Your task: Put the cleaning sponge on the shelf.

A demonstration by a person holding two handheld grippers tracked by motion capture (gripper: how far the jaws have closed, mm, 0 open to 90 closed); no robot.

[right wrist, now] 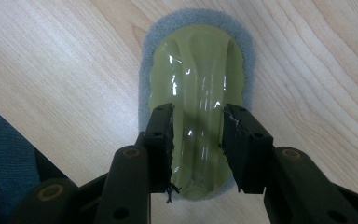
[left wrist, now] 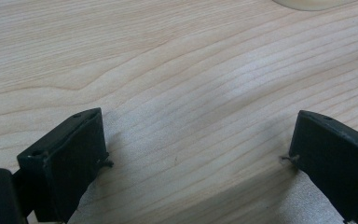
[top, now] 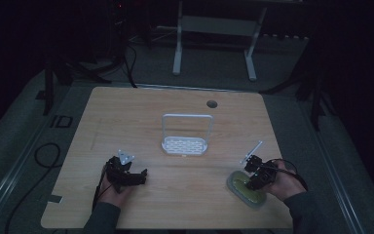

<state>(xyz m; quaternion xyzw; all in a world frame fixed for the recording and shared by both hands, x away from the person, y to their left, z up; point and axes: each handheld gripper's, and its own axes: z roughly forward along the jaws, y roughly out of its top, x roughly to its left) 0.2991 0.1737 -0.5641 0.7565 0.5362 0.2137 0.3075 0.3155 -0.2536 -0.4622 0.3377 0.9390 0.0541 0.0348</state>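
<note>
Your right tongs (right wrist: 198, 122): nearest you, over the near right part of the worktop (top: 175, 204). The jaws stand at either side of the sponge's raised yellow grip, narrowly parted and close against it; whether they press it cannot be told. In the high view these tongs (top: 254, 178) sit on the sponge, in your right hand (top: 285, 183).

Sponge (right wrist: 193, 70): oval, with a glossy yellow-green top on a grey foam base, lying flat on the worktop. It is well to the right of the white rack and nearer you than the rack (top: 246, 187).

Your left tongs (left wrist: 196, 158): jaws spread wide, bare wood between them, nothing held. In the high view they (top: 141, 176) sit low over the worktop, left of the rack and nearer you, in your left hand (top: 114, 190).

White rack (top: 185, 141): near the worktop's middle; a slotted base with an upright hoop frame.

White stick (top: 252, 151): thin, lying aslant right of the rack, just beyond the right tongs.

Round hole (top: 212, 104): in the worktop, beyond the rack.

Far ground: white frame legs (top: 177, 48) stand on the floor beyond the worktop; dark there.
</note>
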